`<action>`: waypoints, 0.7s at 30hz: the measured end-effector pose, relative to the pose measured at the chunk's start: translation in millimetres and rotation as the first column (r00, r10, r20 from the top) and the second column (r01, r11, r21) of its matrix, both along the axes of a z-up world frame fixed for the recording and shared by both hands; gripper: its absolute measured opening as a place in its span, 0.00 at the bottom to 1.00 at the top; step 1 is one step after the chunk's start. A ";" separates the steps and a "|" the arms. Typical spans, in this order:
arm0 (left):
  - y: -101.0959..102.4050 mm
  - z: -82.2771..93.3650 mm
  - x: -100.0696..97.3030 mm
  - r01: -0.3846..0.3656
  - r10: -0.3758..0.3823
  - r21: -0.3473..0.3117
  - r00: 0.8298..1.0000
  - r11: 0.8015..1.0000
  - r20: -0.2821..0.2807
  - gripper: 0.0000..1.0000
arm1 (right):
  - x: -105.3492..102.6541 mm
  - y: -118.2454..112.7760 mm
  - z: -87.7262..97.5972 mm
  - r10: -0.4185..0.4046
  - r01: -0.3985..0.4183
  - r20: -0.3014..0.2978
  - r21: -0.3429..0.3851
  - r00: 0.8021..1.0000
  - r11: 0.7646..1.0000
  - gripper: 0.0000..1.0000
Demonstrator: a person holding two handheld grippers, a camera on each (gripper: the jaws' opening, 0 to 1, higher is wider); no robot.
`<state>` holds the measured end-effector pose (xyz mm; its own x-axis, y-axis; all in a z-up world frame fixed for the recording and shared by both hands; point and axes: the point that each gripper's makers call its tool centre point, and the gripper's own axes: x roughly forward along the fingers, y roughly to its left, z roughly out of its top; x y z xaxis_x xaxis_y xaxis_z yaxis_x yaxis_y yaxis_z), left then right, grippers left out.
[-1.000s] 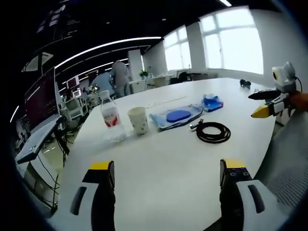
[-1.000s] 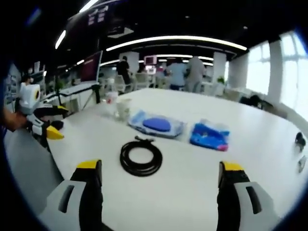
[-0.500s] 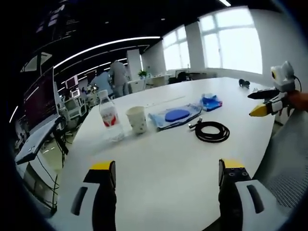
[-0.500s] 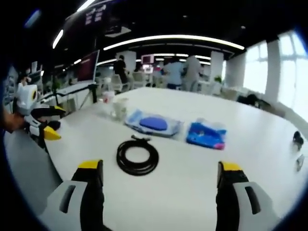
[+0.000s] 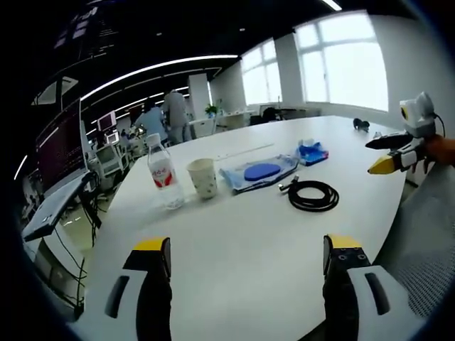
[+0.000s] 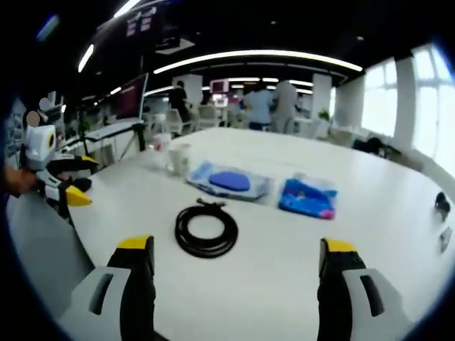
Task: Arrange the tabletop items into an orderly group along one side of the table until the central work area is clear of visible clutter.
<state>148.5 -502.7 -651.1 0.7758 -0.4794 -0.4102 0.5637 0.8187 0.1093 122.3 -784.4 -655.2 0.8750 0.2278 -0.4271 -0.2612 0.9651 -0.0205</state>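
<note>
On the white table [image 5: 242, 241] stand a water bottle [image 5: 163, 173] with a red label and a paper cup [image 5: 203, 177]. Beside them lie a clear bag holding a blue pad [image 5: 260, 171], a blue packet [image 5: 311, 151] and a coiled black cable [image 5: 312, 195]. My left gripper [image 5: 245, 250] is open over the near table edge, nothing between its jaws. The right gripper [image 5: 384, 153] comes in from the right of that view. In the right gripper view, my right gripper [image 6: 234, 250] is open just short of the cable [image 6: 207, 230], with the bag [image 6: 227, 181], packet [image 6: 307, 197], cup [image 6: 178, 158] and left gripper [image 6: 67, 189] beyond.
Small dark objects [image 6: 443, 206] lie near the table's far right end. A monitor [image 5: 60, 145] and desks stand to the left, with people [image 5: 176, 114] at the back of the office. Bright windows [image 5: 341, 60] line the right wall.
Both views shifted slightly with the hands. The items on the table have not moved, and both grippers stay open.
</note>
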 end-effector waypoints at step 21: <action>6.1 5.1 5.2 -0.051 0.051 -0.058 0.999 0.997 -0.008 0.99 | 0.0 6.0 8.0 0.014 -0.015 0.035 0.009 0.999 1.000 0.99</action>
<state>153.7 -496.7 -646.1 0.7970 -0.4626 -0.3883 0.5218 0.8511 0.0573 122.3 -778.5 -647.2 0.8861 0.2441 -0.3940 -0.2744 0.9614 -0.0215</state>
